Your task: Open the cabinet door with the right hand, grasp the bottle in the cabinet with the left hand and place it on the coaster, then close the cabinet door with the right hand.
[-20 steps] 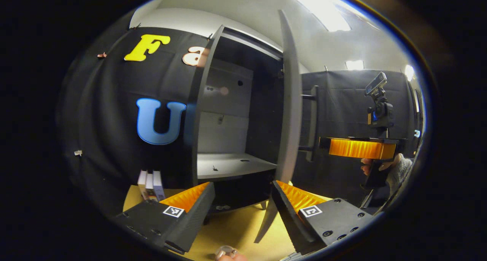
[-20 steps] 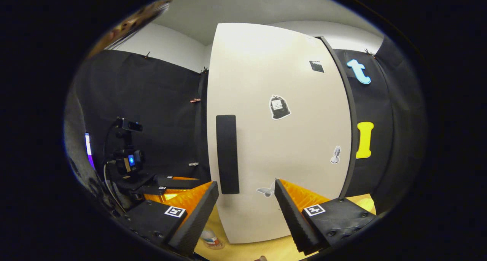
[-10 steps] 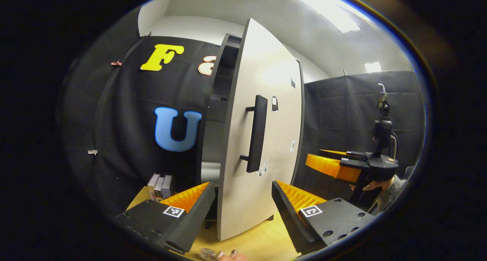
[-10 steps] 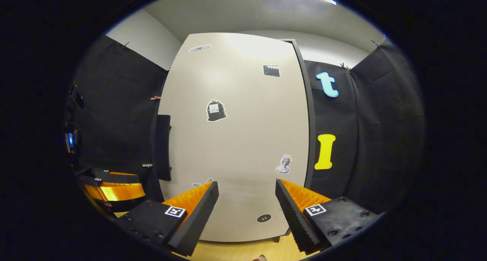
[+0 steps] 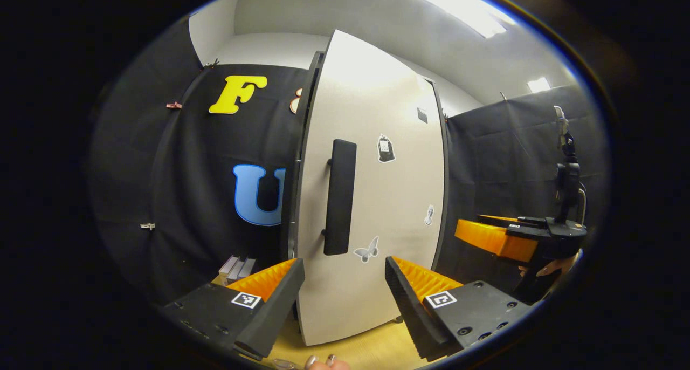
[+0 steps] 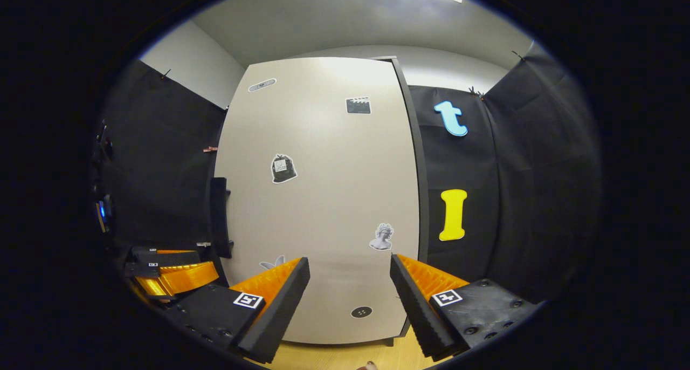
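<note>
Left gripper view: the left tool (image 5: 344,275) is held with its jaws wide apart and nothing between them. Straight ahead stands the cabinet door (image 5: 377,208), pale and tall, nearly flush with the dark cabinet frame (image 5: 302,159); only a thin dark gap shows along its left edge. A long black handle (image 5: 339,197) runs upright near that edge. Small stickers dot the door face: a butterfly (image 5: 366,249) low down, a dark bag shape higher up. To the left of the cabinet, a few slim books (image 5: 237,267) stand at the foot of the black cloth wall. The wooden worktop (image 5: 372,345) shows below the door. At far right the right tool (image 5: 488,235) hangs well apart from the door, with a hand (image 5: 550,266) on its grip; from this side I cannot tell its jaw gap.

Right gripper view: the right tool (image 6: 349,283) has its jaws wide open and empty, facing the door (image 6: 323,197) head-on. The handle (image 6: 218,216) sits at the door's left edge. A round black disc (image 6: 361,312) sits low on the door between the fingers. The left tool (image 6: 172,275) shows at lower left.

The bottle and the coaster cannot be made out; at the bottom edge of the left gripper view fingertips (image 5: 321,362) peek in.
</note>
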Motion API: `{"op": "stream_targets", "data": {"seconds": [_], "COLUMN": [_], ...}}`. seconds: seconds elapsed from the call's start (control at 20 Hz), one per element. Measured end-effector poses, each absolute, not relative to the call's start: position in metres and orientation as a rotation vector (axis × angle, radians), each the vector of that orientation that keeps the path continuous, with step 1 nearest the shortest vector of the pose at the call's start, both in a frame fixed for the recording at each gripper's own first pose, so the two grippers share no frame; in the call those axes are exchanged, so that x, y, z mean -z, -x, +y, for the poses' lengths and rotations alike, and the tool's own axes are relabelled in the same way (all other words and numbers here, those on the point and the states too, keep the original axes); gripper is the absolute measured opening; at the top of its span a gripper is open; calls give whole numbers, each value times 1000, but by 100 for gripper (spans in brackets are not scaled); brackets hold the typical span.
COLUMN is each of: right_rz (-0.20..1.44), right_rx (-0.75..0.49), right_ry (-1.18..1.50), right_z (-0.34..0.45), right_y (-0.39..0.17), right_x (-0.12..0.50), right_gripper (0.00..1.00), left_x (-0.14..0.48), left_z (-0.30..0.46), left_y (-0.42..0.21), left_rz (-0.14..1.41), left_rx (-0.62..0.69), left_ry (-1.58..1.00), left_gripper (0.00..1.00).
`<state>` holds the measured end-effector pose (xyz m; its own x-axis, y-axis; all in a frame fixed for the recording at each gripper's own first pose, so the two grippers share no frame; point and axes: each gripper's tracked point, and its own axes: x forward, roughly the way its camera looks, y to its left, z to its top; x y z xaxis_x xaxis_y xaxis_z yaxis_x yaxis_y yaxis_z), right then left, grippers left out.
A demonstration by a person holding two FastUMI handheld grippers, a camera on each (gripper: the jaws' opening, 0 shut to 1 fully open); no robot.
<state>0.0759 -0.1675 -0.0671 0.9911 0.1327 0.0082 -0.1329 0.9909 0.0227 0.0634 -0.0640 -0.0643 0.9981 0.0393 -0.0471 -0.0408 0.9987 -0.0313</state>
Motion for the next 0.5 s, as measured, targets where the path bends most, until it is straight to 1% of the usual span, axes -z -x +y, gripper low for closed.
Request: {"op": "stream_targets", "data": {"seconds": [0.5], "right_rz": [17], "right_rx": [-169], "right_ry": [-14], "right_z": [-168], "right_y": [-85], "right_x": [77], "right_gripper": [97], "left_x": [60], "left_z": [-71], "left_y": [-80], "left_rz": [36], "left_rx": [-48], "left_ry": [10], "left_gripper": [95]}}
